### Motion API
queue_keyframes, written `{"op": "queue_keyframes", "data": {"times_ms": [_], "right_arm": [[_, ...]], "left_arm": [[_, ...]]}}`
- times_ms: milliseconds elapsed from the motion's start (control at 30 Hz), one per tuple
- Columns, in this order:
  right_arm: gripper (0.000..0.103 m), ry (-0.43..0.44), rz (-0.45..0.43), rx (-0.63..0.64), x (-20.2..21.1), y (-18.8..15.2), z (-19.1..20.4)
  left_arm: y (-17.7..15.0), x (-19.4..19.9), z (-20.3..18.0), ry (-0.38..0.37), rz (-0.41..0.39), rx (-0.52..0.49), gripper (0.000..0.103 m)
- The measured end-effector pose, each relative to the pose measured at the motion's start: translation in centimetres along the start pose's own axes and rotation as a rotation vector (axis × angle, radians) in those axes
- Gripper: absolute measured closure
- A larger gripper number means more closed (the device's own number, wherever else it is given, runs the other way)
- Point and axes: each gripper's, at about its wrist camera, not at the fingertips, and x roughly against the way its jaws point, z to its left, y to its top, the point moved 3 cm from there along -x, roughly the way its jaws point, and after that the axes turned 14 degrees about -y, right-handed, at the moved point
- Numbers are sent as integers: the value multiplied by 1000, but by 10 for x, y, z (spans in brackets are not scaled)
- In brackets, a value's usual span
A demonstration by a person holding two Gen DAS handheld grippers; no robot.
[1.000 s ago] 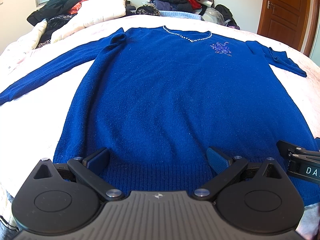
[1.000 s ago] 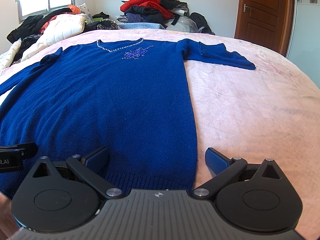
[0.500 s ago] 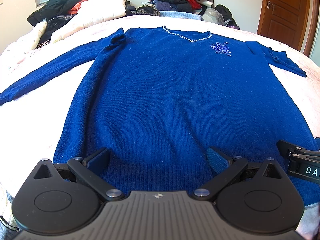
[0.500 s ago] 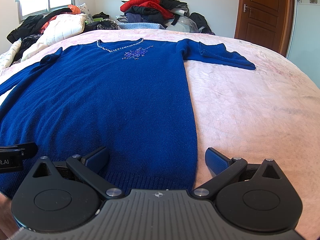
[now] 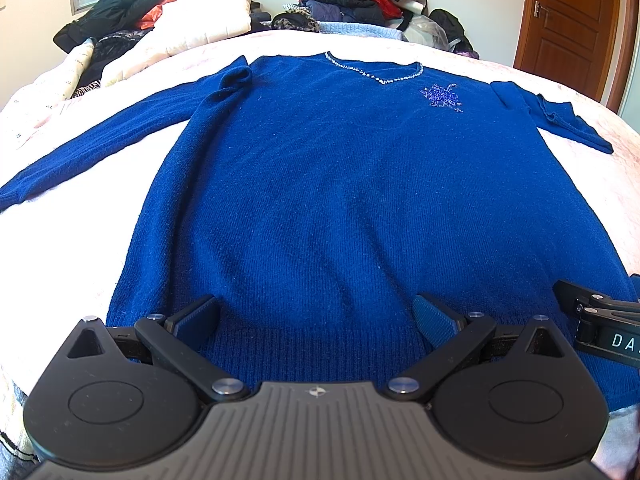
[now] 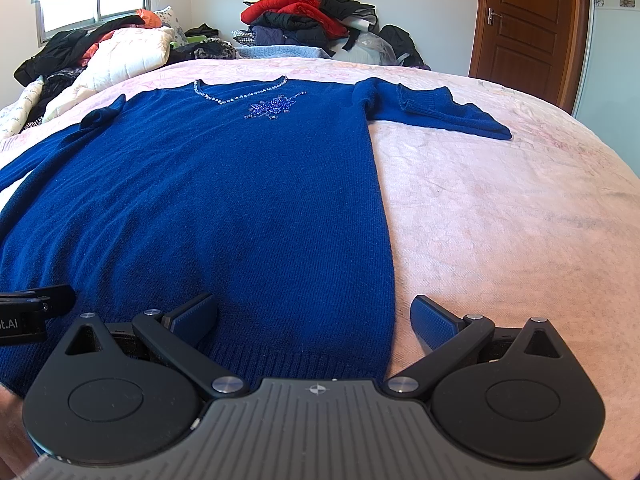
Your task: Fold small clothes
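A dark blue knit sweater (image 5: 340, 200) (image 6: 208, 208) lies flat and face up on a pale pink bed, neckline away from me, with a beaded trim and a beaded flower on the chest. One sleeve stretches far left; the other sleeve (image 6: 436, 112) lies bent at the right. My left gripper (image 5: 316, 316) hovers open over the ribbed hem, nothing between its fingers. Over the hem's right corner my right gripper (image 6: 314, 314) is open too, one finger above the sweater and the other above the bedspread. Each gripper's edge shows in the other's view.
The pink bedspread (image 6: 500, 220) lies bare to the right of the sweater. Heaps of clothes (image 6: 304, 20) and a white quilt (image 5: 192, 28) crowd the far side of the bed. A brown wooden door (image 6: 524, 28) stands at the back right, a window at the back left.
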Motion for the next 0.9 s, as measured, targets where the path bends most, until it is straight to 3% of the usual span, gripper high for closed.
{"op": "queue_keyframes", "data": {"times_ms": [600, 767, 900], "right_arm": [[0, -4, -15, 37, 5, 0, -2], [1, -36, -83, 90, 10, 8, -4], [1, -13, -75, 62, -4, 31, -14]], "left_arm": [[0, 0, 0, -2, -6, -13, 0], [5, -1, 1, 0, 13, -20, 0], [21, -6, 6, 13, 1, -19, 0]]}}
